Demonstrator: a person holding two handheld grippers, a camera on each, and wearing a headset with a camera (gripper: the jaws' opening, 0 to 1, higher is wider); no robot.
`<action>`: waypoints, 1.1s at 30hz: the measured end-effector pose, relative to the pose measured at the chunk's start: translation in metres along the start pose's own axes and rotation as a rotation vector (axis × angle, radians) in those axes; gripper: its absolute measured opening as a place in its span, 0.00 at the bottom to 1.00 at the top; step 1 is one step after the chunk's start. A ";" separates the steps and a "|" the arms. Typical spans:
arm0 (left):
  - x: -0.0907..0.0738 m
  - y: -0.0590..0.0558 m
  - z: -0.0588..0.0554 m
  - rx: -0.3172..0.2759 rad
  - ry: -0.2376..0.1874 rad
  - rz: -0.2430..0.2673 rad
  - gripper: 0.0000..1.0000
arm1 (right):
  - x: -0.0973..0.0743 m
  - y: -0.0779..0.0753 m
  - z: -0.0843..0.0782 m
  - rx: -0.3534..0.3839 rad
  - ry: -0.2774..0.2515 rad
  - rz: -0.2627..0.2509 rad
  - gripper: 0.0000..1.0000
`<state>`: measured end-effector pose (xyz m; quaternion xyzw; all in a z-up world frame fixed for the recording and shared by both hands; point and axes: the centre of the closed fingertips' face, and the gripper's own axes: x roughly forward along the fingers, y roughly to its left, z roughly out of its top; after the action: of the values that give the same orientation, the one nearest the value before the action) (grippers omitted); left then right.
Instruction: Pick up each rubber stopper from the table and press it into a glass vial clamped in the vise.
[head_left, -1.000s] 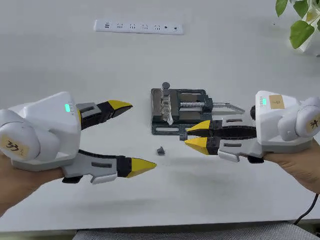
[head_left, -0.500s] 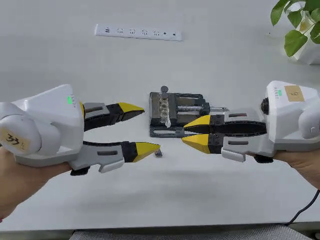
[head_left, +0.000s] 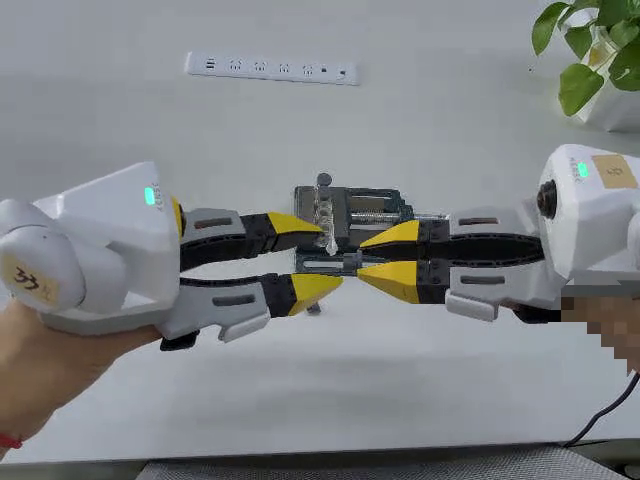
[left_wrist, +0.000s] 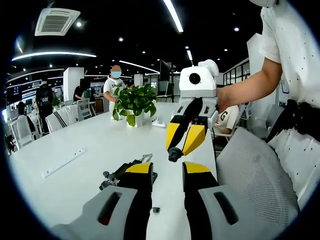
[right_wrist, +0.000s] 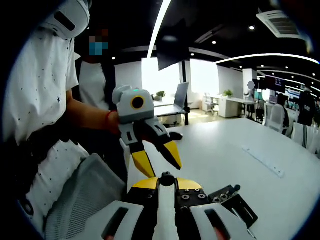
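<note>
Two claws meet at frame centre: left claw (head_left: 318, 255) spread wide, right claw (head_left: 363, 259) pinching one rubber stopper (left_wrist: 173, 155). A second stopper (head_left: 314, 308) lies on the counter (head_left: 450, 120) near one vise (head_left: 375, 200).

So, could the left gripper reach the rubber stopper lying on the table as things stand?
Probably yes. The left gripper is open, and the loose stopper lies uncovered on bare table just under its lower finger. The right gripper, shut on a second stopper, sits close but off to the side.
</note>
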<state>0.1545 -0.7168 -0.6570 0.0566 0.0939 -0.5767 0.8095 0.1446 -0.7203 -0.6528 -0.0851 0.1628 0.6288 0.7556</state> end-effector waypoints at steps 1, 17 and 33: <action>0.000 -0.001 0.001 0.002 -0.004 -0.004 0.19 | 0.000 0.000 0.001 0.001 -0.003 0.000 0.06; 0.000 -0.008 0.017 -0.018 -0.050 -0.043 0.06 | -0.003 0.002 0.007 0.012 -0.034 0.004 0.06; 0.000 -0.011 0.022 -0.014 -0.060 -0.062 0.06 | -0.003 0.005 0.011 0.018 -0.052 0.005 0.06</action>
<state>0.1456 -0.7246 -0.6350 0.0307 0.0753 -0.6023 0.7941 0.1405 -0.7183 -0.6408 -0.0613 0.1489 0.6313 0.7586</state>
